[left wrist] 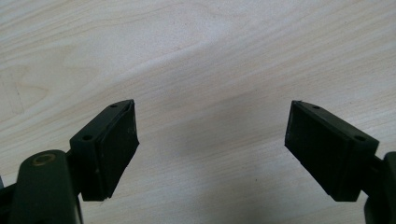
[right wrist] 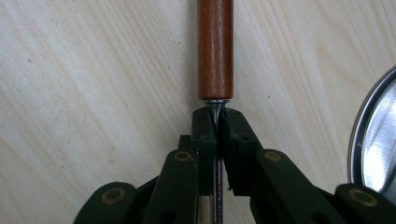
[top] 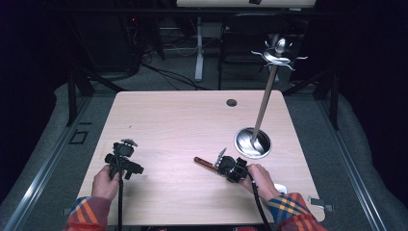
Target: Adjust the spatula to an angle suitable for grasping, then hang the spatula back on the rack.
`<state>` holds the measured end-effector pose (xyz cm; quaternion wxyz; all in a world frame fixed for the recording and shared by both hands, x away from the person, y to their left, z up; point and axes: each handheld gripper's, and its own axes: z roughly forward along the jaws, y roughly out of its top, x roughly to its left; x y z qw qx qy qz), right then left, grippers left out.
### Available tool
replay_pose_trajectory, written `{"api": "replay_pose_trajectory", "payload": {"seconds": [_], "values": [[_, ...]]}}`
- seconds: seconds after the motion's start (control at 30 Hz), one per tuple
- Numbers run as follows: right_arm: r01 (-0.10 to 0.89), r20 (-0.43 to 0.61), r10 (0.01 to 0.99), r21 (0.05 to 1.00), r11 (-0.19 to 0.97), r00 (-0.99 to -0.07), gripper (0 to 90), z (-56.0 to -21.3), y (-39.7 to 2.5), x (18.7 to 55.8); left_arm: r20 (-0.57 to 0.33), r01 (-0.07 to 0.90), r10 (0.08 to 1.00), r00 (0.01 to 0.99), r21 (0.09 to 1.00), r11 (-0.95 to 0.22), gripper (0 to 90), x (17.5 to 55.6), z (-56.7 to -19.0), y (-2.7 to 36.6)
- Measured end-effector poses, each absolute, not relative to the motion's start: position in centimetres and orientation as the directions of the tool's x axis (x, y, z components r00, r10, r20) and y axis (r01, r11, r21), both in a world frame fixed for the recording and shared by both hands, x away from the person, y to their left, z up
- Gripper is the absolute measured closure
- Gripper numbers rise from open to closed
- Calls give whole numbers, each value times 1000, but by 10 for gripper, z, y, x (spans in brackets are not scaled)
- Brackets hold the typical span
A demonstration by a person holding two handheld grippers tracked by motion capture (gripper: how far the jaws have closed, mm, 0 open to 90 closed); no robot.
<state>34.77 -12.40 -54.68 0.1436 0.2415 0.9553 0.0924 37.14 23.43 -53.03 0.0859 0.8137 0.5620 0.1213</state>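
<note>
- Right gripper, at 5 o'clock on the pale wooden desk: jaws clenched on the metal shank of a brown wooden-handled utensil, lying flat, likely for lifting.
- Left gripper, at 7 o'clock: jaws released, idle.
- Steel hanging stand, at 3 o'clock: the probable destination.

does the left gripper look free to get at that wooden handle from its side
Probably yes: the left gripper is open and holds nothing, and bare table lies between it and the wooden handle, whose metal neck the right gripper clamps.
</note>
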Motion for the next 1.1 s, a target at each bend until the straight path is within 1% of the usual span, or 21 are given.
{"api": "replay_pose_trajectory", "payload": {"seconds": [0.07, 0.5, 1.0, 1.1], "values": [[437, -242, 489, 240, 867, -838, 839, -546, -125, 348, 102, 893, 935, 340, 276, -355, 169, 371, -530, 234], [454, -226, 508, 251, 855, -831, 836, -547, -128, 351, 104, 892, 934, 342, 277, -357, 169, 372, -530, 234], [457, -241, 511, 248, 854, -825, 842, -547, -127, 350, 104, 890, 934, 341, 284, -356, 169, 371, -531, 232], [456, -237, 517, 270, 848, -822, 843, -546, -129, 350, 101, 892, 934, 342, 278, -356, 169, 372, -531, 232]]}}
